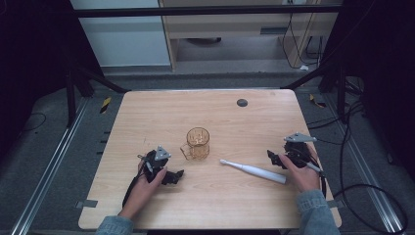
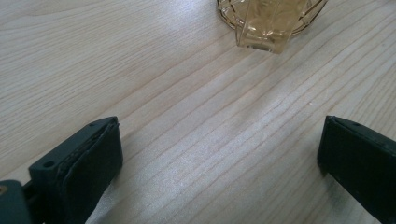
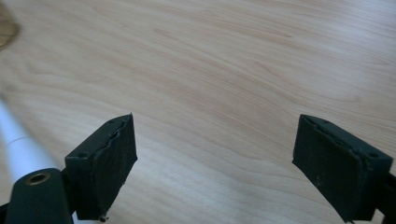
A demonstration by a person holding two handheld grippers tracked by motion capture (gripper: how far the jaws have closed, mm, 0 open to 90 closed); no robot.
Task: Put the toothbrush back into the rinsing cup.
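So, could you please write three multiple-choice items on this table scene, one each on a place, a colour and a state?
1. Where does the toothbrush lie relative to the mug?
A. inside it
B. on the table beside it, toward the right gripper
C. beyond it, by the far edge

2. What colour is the mug?
A. clear amber
B. solid blue
C. white

3. How do the left gripper's jaws stand?
A. shut on the mug's handle
B. shut on nothing
C. open over bare wood

Key: B, it lies flat, apart from the mug; A, amber glass in the high view; C, a wide gap separates them.
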